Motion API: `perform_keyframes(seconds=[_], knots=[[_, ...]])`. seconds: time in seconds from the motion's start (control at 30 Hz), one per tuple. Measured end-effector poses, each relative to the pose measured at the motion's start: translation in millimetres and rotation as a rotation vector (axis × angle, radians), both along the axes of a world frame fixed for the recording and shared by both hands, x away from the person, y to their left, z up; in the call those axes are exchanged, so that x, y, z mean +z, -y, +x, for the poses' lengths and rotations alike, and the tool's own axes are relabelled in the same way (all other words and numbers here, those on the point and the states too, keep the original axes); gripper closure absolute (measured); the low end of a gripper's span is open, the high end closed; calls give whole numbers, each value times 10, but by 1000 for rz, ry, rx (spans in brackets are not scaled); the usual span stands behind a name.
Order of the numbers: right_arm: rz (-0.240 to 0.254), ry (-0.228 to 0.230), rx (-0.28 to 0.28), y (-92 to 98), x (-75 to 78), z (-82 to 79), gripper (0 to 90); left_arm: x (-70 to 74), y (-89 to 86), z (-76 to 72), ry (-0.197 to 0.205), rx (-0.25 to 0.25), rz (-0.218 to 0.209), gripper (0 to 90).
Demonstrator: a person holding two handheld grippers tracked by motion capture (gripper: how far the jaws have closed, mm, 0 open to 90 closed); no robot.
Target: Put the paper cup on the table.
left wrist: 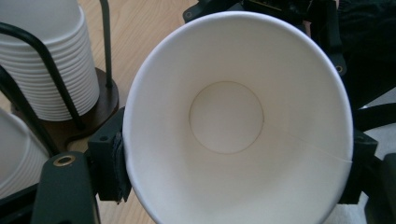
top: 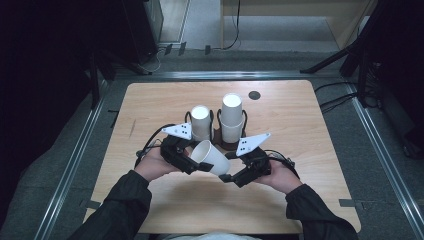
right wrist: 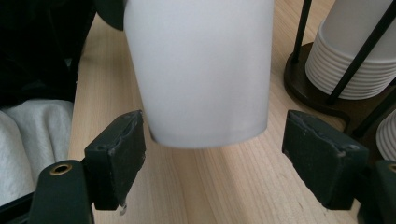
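Note:
A white paper cup point(top: 212, 156) lies tilted on its side above the table's middle, between my two grippers. My left gripper point(top: 197, 160) is shut on the cup's rim. In the left gripper view the pads point(left wrist: 114, 163) press both sides of the cup point(left wrist: 226, 116), whose inside is empty. My right gripper point(top: 226, 167) stands open around the cup's base. In the right gripper view its pads point(right wrist: 116, 154) flank the cup's bottom point(right wrist: 201, 70) with a gap on the right side.
Two stacks of white cups point(top: 201, 122) point(top: 232, 117) stand upside down in a black wire holder point(top: 220, 137) just behind the grippers. A small dark disc point(top: 254, 95) lies near the far edge of the wooden table point(top: 150, 110). Cables run on the floor beyond.

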State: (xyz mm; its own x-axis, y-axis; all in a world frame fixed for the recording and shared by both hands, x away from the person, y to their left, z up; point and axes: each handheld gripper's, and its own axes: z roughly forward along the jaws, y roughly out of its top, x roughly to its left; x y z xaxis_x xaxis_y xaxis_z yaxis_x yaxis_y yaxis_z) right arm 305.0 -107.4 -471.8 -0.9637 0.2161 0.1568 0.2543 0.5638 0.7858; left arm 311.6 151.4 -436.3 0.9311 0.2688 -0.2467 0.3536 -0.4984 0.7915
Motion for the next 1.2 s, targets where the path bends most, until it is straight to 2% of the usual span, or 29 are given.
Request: perform_keyframes(seconds=[0.33,0.43,0.6,0.73,0.87,1.2], knots=[[-20,4,-13,25,-7,3,213,43,-88,10,19,22,23,206],[-23,-13,-30,42,-3,23,215,41,-115,18,20,27,39,206],[-13,3,-77,98,11,58,226,39,-148,29,21,37,65,207],[-10,28,-86,143,9,72,230,45,-170,40,16,36,82,206],[-29,58,-104,156,-3,66,230,51,-191,43,14,39,93,206],[-47,57,-147,217,-17,97,230,55,-305,72,14,65,125,206]])
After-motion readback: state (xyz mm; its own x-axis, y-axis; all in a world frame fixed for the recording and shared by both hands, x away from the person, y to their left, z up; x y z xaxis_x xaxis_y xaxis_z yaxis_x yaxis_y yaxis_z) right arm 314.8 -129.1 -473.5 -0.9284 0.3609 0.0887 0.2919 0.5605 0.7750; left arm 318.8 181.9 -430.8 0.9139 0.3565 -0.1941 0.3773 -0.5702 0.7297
